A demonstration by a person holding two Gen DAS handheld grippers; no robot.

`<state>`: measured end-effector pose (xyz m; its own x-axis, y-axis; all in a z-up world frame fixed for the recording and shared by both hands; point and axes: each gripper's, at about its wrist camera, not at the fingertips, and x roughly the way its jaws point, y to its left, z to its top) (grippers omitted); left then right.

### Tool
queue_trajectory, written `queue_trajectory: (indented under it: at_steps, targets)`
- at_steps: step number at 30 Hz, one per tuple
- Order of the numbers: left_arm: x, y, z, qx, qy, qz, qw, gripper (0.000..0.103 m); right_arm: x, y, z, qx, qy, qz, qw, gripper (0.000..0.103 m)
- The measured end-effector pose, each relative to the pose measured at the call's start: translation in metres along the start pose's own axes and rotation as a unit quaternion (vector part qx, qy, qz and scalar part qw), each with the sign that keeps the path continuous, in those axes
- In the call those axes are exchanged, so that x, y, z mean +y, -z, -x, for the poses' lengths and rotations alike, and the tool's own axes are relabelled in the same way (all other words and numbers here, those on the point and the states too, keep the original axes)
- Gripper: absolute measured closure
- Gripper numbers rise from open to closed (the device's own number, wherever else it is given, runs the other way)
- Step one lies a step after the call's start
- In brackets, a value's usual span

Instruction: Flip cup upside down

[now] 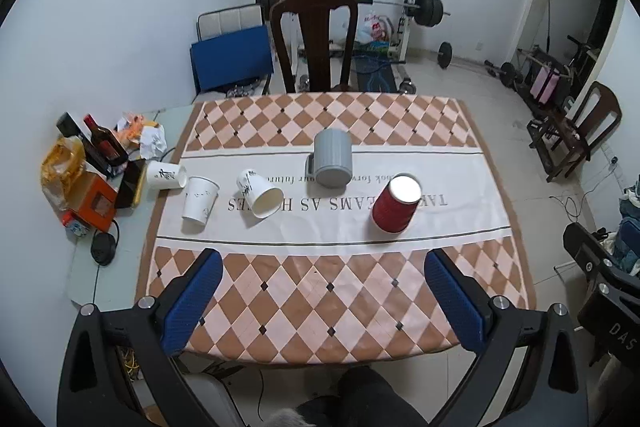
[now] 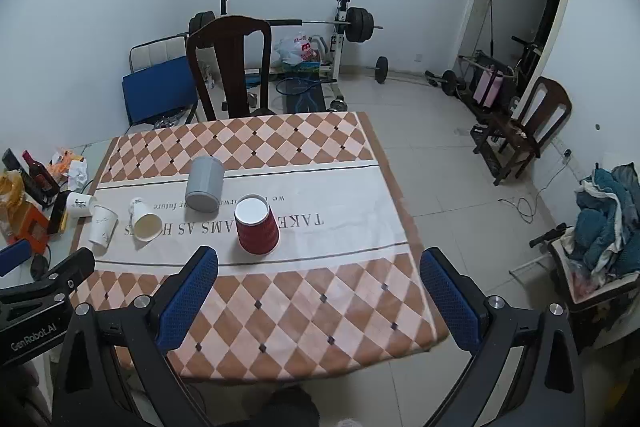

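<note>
A red paper cup [image 1: 396, 202] stands upside down on the white band of the tablecloth; it also shows in the right wrist view [image 2: 256, 225]. A grey mug [image 1: 332, 163] stands upside down behind it [image 2: 204, 183]. One white paper cup [image 1: 260, 193] lies on its side, mouth toward me [image 2: 145, 219]. Another white cup [image 1: 199, 199] stands inverted [image 2: 103, 227], and a third [image 1: 165, 175] lies on its side at the cloth's left edge [image 2: 80, 205]. My left gripper [image 1: 322, 303] and right gripper [image 2: 318, 301] are both open and empty, above the table's near edge.
Bottles, boxes and bags [image 1: 88, 167] crowd the table's left end. A dark wooden chair [image 1: 314, 39] stands at the far side, with weights and a barbell rack [image 1: 416, 11] behind. The other gripper's body shows at the right edge [image 1: 600, 279].
</note>
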<state>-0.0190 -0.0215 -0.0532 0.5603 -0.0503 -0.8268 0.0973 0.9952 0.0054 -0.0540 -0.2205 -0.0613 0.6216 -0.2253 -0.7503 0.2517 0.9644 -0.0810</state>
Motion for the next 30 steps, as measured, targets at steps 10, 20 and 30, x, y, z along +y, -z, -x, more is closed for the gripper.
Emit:
queue_trajectory:
  at_steps: [10, 20, 30]
  targets:
    - [-0.008, -0.001, 0.05, -0.032, -0.007, 0.016, 0.9993, 0.0, -0.015, -0.003, 0.069, -0.032, -0.005, -0.001, 0.999, 0.001]
    - [-0.011, 0.0, 0.056, -0.038, -0.023, 0.03, 0.9986, 0.0, -0.023, -0.009, 0.086, -0.041, -0.003, 0.005, 0.999, 0.001]
    - [-0.014, 0.001, 0.06, -0.039, -0.032, 0.032, 0.9983, 0.0, -0.023, -0.012, 0.084, -0.037, -0.009, 0.011, 0.999, 0.001]
